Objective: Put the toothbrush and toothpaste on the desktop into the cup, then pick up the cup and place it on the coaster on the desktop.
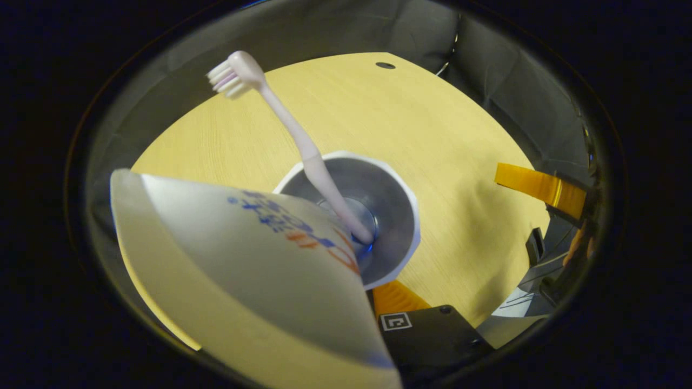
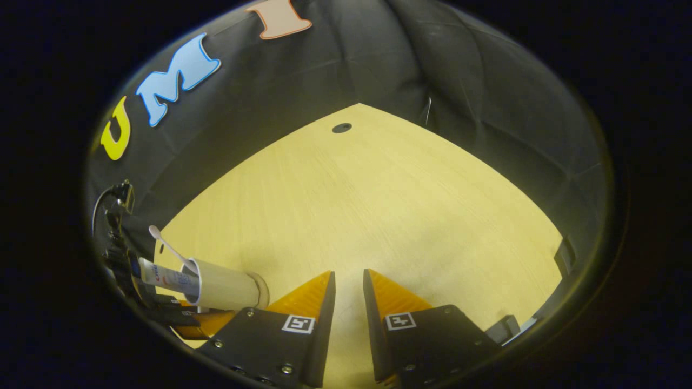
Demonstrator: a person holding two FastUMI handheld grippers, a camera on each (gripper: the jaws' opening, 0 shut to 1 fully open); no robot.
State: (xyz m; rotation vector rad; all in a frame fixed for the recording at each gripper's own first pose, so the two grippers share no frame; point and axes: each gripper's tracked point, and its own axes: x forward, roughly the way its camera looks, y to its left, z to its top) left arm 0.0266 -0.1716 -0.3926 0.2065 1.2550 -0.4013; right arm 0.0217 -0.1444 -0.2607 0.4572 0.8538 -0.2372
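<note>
Your cup (image 2: 224, 289) stands on the surface (image 2: 378, 205). The toothpaste (image 1: 259, 270) leans over its rim beside the toothbrush (image 1: 303, 146), which stands inside. Left gripper (image 1: 346, 302) jaws grip the toothpaste; right gripper (image 2: 348, 302) jaws are slightly parted, empty.

We can make out no words, brand names or numbers clearly enough to read. In the left gripper view, the toothpaste tube (image 1: 243, 259) at lower left carries blue and orange-red print along its side, but it is blurred and turned away, so we cannot tell the letters. In the right gripper view, the same tube at lower left shows a small patch of red and blue print, too small to read. We also see square black-and-white coded markers, signs without letters: one at the bottom centre of the left gripper view, two at the bottom of the right gripper view.
</note>
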